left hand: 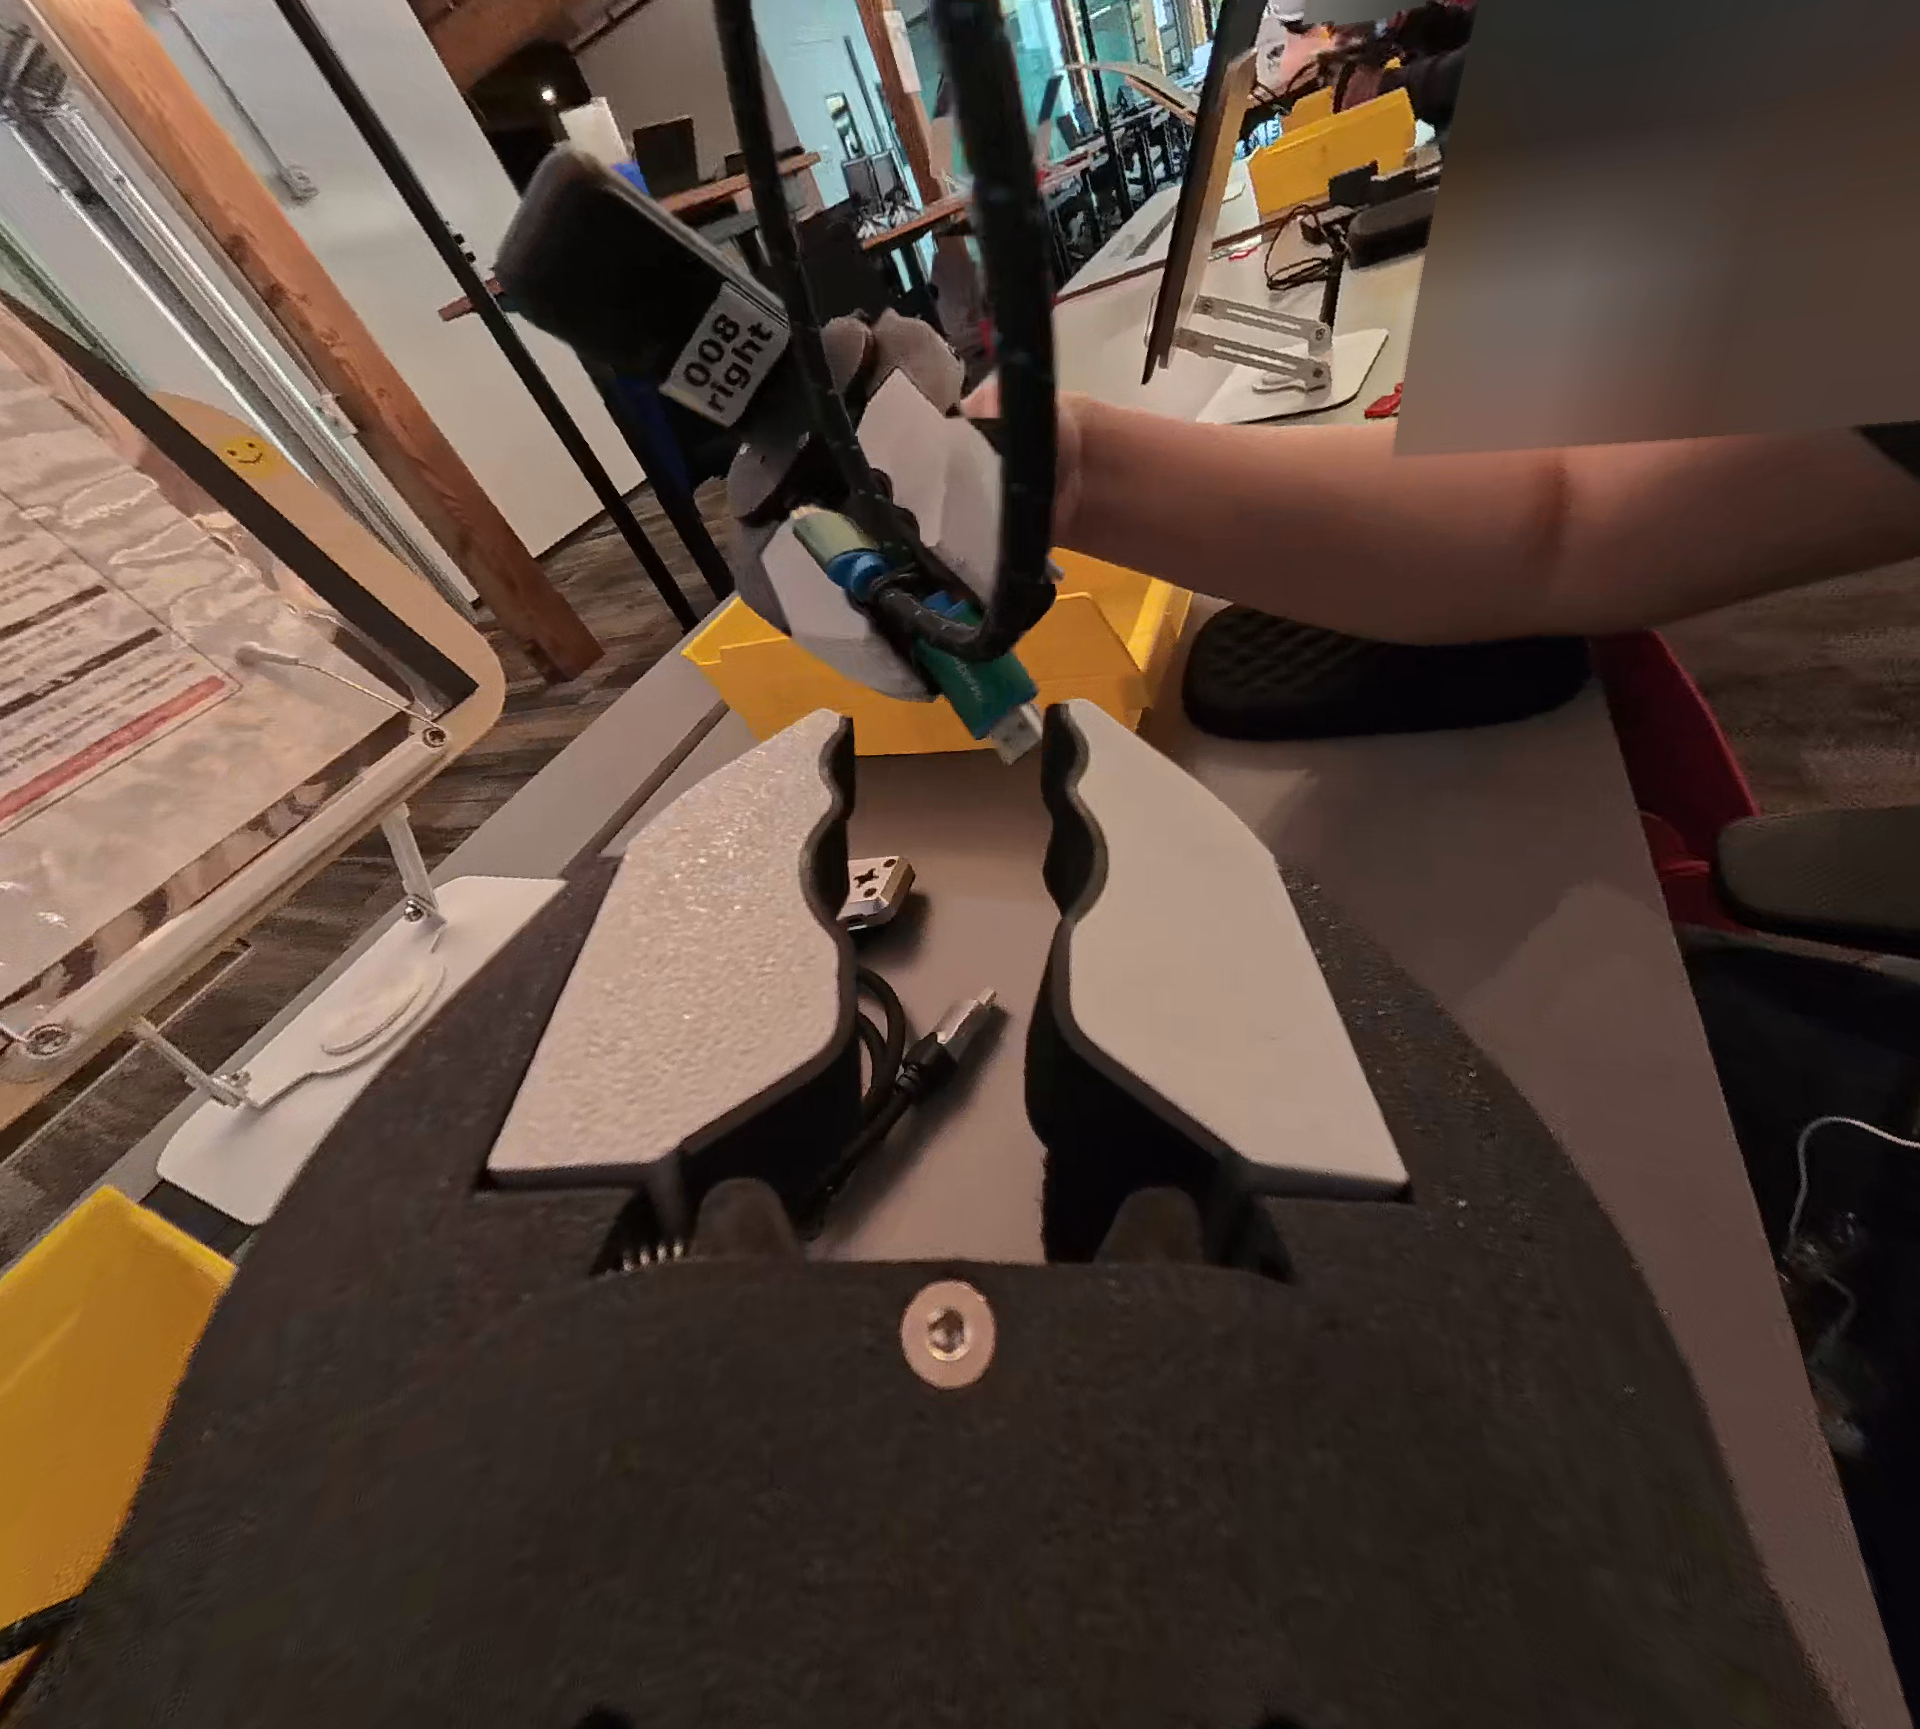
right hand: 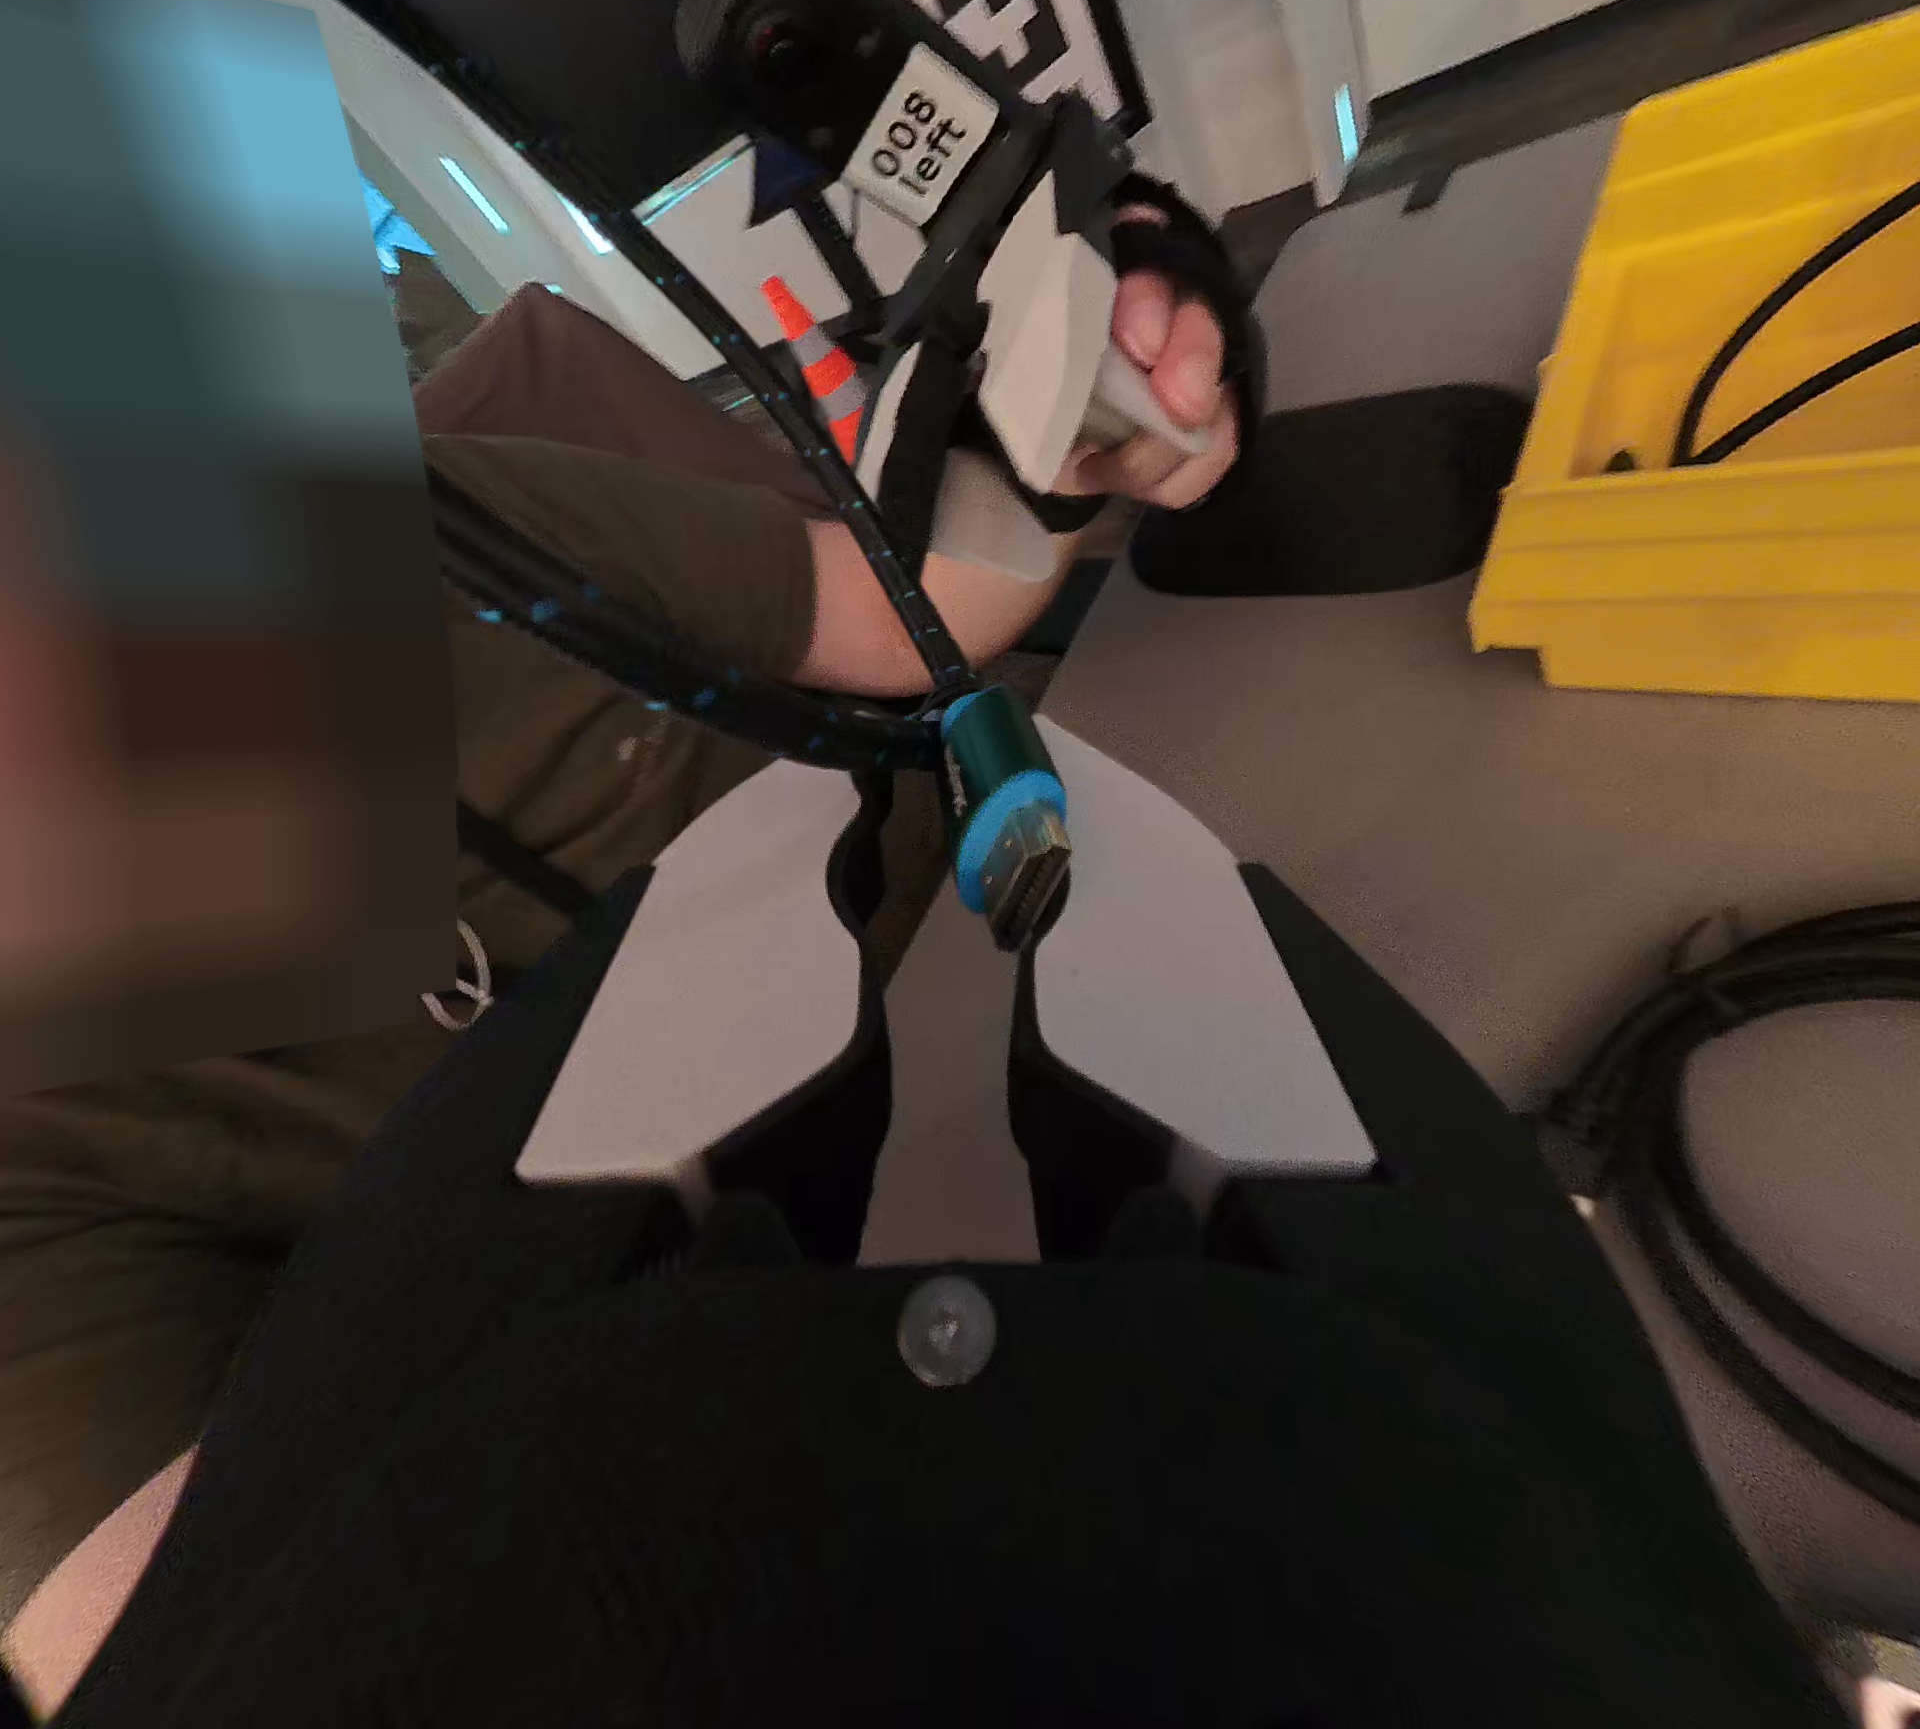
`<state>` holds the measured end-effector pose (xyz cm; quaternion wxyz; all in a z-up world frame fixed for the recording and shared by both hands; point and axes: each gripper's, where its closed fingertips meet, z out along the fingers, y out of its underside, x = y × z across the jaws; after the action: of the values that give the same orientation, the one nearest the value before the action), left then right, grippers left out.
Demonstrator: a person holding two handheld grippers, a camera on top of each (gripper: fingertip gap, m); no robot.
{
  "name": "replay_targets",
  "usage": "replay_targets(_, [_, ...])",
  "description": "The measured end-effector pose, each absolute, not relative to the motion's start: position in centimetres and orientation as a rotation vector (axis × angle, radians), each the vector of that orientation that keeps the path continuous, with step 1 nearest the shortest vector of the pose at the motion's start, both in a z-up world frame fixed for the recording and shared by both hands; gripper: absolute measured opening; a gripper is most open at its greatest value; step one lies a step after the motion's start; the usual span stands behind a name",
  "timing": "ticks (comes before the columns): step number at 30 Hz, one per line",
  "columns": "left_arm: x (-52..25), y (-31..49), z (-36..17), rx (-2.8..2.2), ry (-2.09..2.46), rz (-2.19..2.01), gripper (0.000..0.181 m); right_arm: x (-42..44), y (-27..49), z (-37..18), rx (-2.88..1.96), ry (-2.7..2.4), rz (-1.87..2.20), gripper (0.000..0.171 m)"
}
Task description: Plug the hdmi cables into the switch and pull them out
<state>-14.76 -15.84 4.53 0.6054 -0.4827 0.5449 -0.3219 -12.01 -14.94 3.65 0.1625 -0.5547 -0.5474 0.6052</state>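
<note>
The right tool (right hand: 940, 848) is clenched on a teal HDMI plug (right hand: 1006, 822) whose long axis points toward 5 o'clock in its view, hovering just at 12 o'clock of the released, empty left tool (left hand: 948, 838) above the table (left hand: 1403, 848), the nearer one for a handover.

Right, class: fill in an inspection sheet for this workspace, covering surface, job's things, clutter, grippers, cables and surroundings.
Surface: grey table, mostly bare.
Job's things: green-blue HDMI plug held in the air; no switch made out.
Clutter: yellow bin, black wrist rest, small silver block.
Grippers: left gripper jaws open, empty; right gripper jaws shut on the plug.
Cables: braided HDMI cable loops overhead; thin black cable lies on the table; a cable coil lies beside it.
Surroundings: workshop, wooden post, desks behind.
</note>
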Motion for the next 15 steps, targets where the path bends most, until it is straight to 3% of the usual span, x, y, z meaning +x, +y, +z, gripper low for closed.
replay_targets(6, [-14.3,-13.0,3.1,-1.330,1.176,-0.789,0.028,-11.6,-17.7,2.2,-1.561,-1.775,1.791,0.022])
replay_targets(12, [-12.2,-13.7,3.0,-1.465,1.096,-1.273,0.028,-11.4,-18.9,-0.3,-1.573,-1.982,1.567,0.022])
replay_targets(15, [-11.1,-14.1,2.5,-1.480,1.109,-1.305,0.029,-11.4,-19.0,-1.0,-1.579,-2.029,1.463,0.022])
